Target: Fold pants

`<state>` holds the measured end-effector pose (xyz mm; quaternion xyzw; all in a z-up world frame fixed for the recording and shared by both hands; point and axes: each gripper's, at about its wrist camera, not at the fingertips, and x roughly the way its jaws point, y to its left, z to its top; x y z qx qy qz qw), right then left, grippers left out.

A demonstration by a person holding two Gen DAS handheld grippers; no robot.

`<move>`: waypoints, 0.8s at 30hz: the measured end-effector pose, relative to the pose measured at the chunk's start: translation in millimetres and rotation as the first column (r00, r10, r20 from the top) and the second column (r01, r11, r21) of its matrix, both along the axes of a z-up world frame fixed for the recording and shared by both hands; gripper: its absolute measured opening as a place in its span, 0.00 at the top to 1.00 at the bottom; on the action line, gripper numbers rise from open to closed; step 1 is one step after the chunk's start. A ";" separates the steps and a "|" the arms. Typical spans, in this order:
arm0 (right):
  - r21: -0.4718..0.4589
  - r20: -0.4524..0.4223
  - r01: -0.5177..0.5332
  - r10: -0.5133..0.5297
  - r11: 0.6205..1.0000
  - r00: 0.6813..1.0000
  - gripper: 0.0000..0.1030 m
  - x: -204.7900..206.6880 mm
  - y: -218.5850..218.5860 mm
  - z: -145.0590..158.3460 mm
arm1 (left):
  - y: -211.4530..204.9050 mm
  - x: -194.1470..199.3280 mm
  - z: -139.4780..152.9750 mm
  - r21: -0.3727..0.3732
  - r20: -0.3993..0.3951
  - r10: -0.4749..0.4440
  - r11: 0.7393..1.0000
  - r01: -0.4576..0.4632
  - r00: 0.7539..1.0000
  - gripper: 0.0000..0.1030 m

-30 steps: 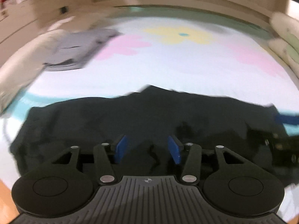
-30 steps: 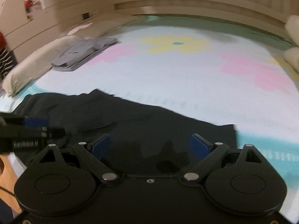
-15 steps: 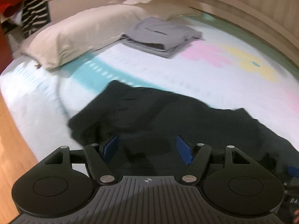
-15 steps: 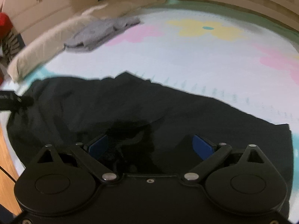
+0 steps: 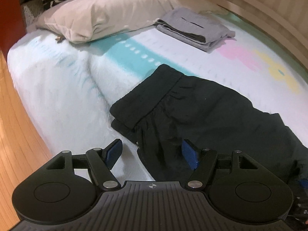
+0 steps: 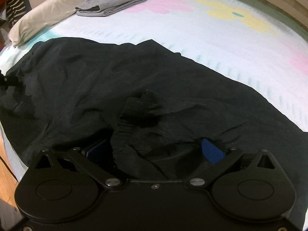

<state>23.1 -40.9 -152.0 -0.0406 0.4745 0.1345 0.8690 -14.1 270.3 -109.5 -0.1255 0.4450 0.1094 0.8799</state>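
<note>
Black pants (image 5: 202,111) lie spread across the bed, their waistband end (image 5: 150,96) toward the pillow side. My left gripper (image 5: 152,153) hovers open over the near corner by the waistband. A loose edge of the cloth lies between its blue pads (image 5: 189,156), and they are not pressing on it. My right gripper (image 6: 154,150) hangs low over the middle of the pants (image 6: 96,77). Its jaws are opening wide, with a rumpled ridge of fabric (image 6: 142,107) under and between the fingers, not gripped.
A beige pillow (image 5: 107,13) and a folded grey garment (image 5: 192,27) sit beyond the pants on the flower-print sheet (image 6: 231,38). The wooden floor (image 5: 15,125) drops off at the bed's left edge. Wooden panelling (image 5: 269,9) runs along the far side.
The left view has swung toward the waistband end and its jaws have widened. The right gripper has come lower and closer over the pants, with its jaws spreading further.
</note>
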 end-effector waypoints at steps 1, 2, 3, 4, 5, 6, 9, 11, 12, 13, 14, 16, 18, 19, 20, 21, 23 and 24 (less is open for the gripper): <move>0.001 -0.002 -0.004 0.004 1.000 1.000 0.00 0.6 0.2 -0.1 | -0.1 1.2 -1.8 -0.001 -0.001 -0.002 1.000 0.002 1.000 0.34; 0.001 -0.003 -0.006 0.006 1.000 1.000 0.00 0.5 0.2 -0.1 | 0.6 3.2 -3.8 -0.004 -0.002 -0.006 1.000 0.006 1.000 0.33; 0.000 -0.003 -0.005 0.005 1.000 1.000 0.00 0.8 1.2 0.2 | 0.8 5.7 -6.7 -0.010 -0.006 -0.010 1.000 0.010 1.000 0.30; 0.000 -0.002 -0.004 0.004 1.000 1.000 0.00 0.4 1.5 0.2 | 0.3 9.1 -10.3 -0.015 -0.009 -0.015 1.000 0.015 1.000 0.27; -0.001 0.001 -0.004 0.004 1.000 1.000 0.00 0.1 1.8 -0.2 | -0.3 11.7 -12.9 -0.019 -0.008 -0.021 1.000 0.021 1.000 0.20; -0.001 0.003 -0.005 0.005 1.000 1.000 0.00 0.9 2.1 -0.5 | -1.3 14.2 -14.4 -0.026 -0.003 -0.027 0.999 0.027 1.000 0.14; 0.003 0.006 -0.008 0.008 1.000 1.000 0.00 2.1 1.6 -0.7 | -5.2 18.1 -14.0 -0.020 0.005 -0.021 1.000 0.022 1.000 0.13; 0.005 0.008 -0.007 0.007 1.000 1.000 0.00 1.9 1.5 -0.5 | -5.5 20.9 -13.6 -0.023 -0.001 0.001 1.000 -0.001 1.000 0.13; 0.006 0.012 -0.010 0.010 1.000 1.000 0.00 1.4 1.6 -0.4 | -5.4 21.1 -13.0 -0.028 0.001 0.014 1.000 -0.014 1.000 0.16; 0.007 0.016 -0.013 0.013 1.000 1.000 0.00 0.8 1.1 -0.3 | -4.9 21.1 -11.9 -0.026 0.005 0.027 0.999 -0.026 1.000 0.20; 0.009 0.020 -0.016 0.016 1.000 1.000 0.00 0.2 0.5 -0.1 | -4.6 20.7 -10.4 -0.014 0.004 0.040 0.999 -0.040 0.999 0.30; 0.014 0.023 -0.022 0.021 1.000 0.999 0.00 -1.6 -1.3 1.3 | -4.7 18.8 -7.0 0.015 -0.001 0.060 0.998 -0.060 0.998 0.46; 0.016 0.026 -0.025 0.024 1.000 0.999 0.01 -2.7 -2.6 2.8 | -3.0 16.7 -3.6 0.008 0.011 0.071 0.997 -0.071 0.997 0.61; 0.017 0.028 -0.024 0.023 1.000 0.999 0.01 -3.1 -3.1 3.9 | -3.9 15.6 -1.4 0.003 0.013 0.063 0.998 -0.063 0.998 0.64; 0.019 0.029 -0.022 0.022 1.000 0.999 0.01 -3.9 -3.6 5.1 | -6.0 15.2 0.6 0.010 0.015 0.057 0.998 -0.057 0.998 0.67; 0.021 0.031 -0.022 0.021 1.000 0.999 0.02 -4.7 -4.0 6.3 | -10.4 13.5 3.2 0.029 0.017 0.052 0.998 -0.053 0.998 0.67; 0.023 0.032 -0.021 0.021 1.000 0.999 0.02 -6.3 -5.0 8.5 | -20.4 10.7 6.3 0.059 0.029 0.033 0.998 -0.035 0.999 0.67; 0.025 0.031 -0.021 0.021 0.999 0.999 0.03 -7.3 -5.7 9.6 | -22.9 12.9 4.8 0.063 0.026 0.028 0.998 -0.030 0.999 0.62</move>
